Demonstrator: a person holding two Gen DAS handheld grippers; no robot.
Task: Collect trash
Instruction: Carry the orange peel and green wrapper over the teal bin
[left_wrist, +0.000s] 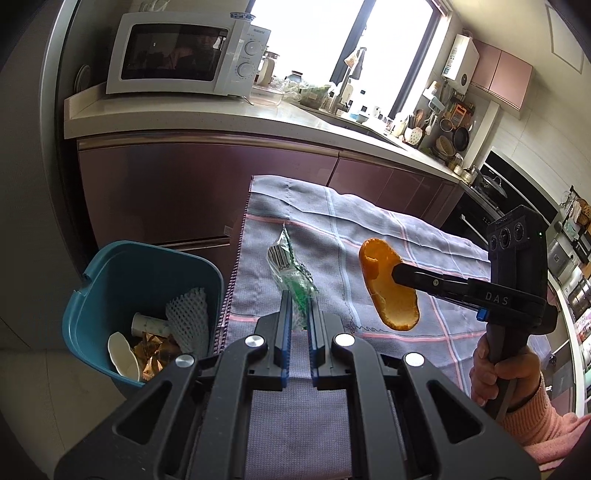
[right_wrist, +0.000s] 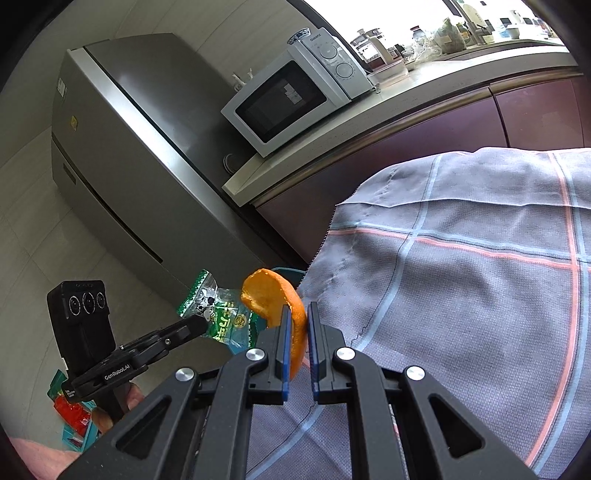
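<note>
**Two pieces held, bin off to one side**

The wrapper (left_wrist: 291, 273) is pinched in the left gripper (left_wrist: 298, 295), the peel (left_wrist: 388, 284) in the right gripper (left_wrist: 397, 275) — both held above the cloth (left_wrist: 369, 229). The bin (left_wrist: 103, 273) sits beside the cloth; an early release would drop either piece short — the thin wrapper may also slip.
</note>
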